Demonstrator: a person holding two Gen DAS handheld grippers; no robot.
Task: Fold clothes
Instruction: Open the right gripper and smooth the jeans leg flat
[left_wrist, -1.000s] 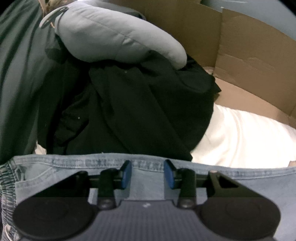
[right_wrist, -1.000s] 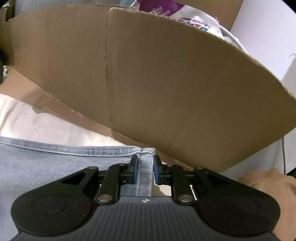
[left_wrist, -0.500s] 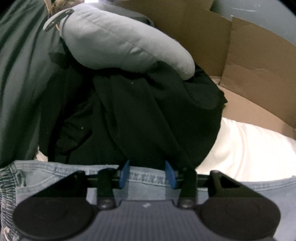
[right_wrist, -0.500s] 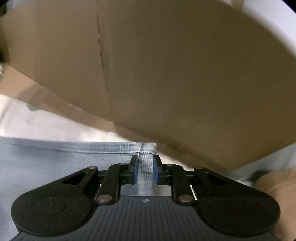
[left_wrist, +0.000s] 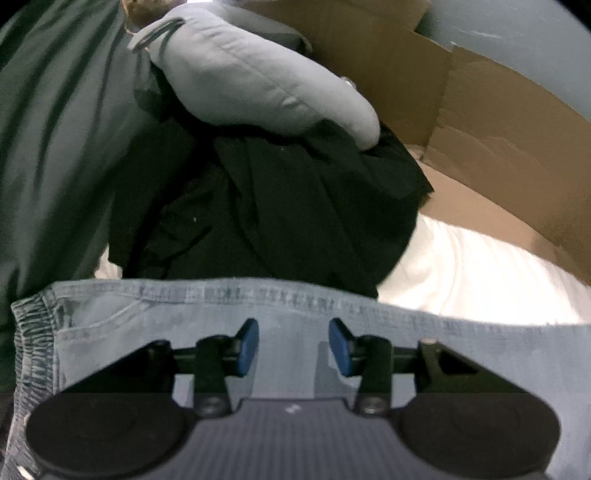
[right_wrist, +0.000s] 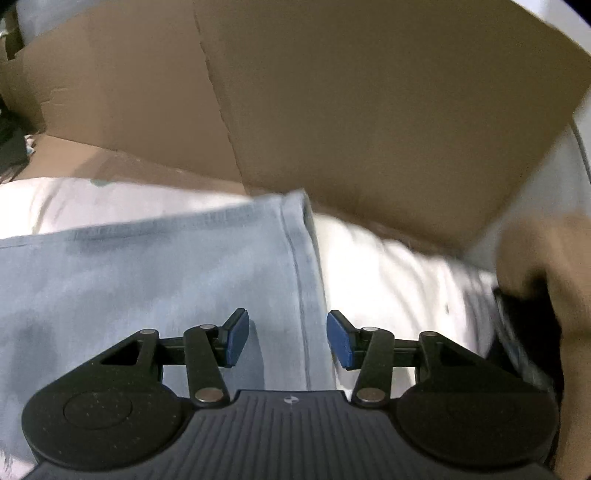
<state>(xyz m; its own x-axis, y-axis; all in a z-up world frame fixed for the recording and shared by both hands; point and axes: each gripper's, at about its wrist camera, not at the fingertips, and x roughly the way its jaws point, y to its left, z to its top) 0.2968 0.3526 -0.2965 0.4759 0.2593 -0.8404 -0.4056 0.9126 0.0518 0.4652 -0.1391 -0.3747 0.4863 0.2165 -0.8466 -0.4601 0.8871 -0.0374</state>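
Cardboard box (left_wrist: 491, 122) walls ring a white sheet (left_wrist: 476, 280). Inside, from left: dark green cloth (left_wrist: 48, 147), black garment (left_wrist: 288, 206) under a grey padded piece (left_wrist: 258, 85), then light denim jeans (left_wrist: 288, 317) spread flat in front. Left claw (left_wrist: 293, 345) gapes wide over the waistband, gripping nothing. Right claw (right_wrist: 287, 338) likewise apart, straddling the jeans' side seam, empty.

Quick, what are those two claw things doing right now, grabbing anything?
Left gripper: open, holding nothing, fingers spread over the light blue jeans.
Right gripper: open, holding nothing, fingers either side of the jeans' side edge.
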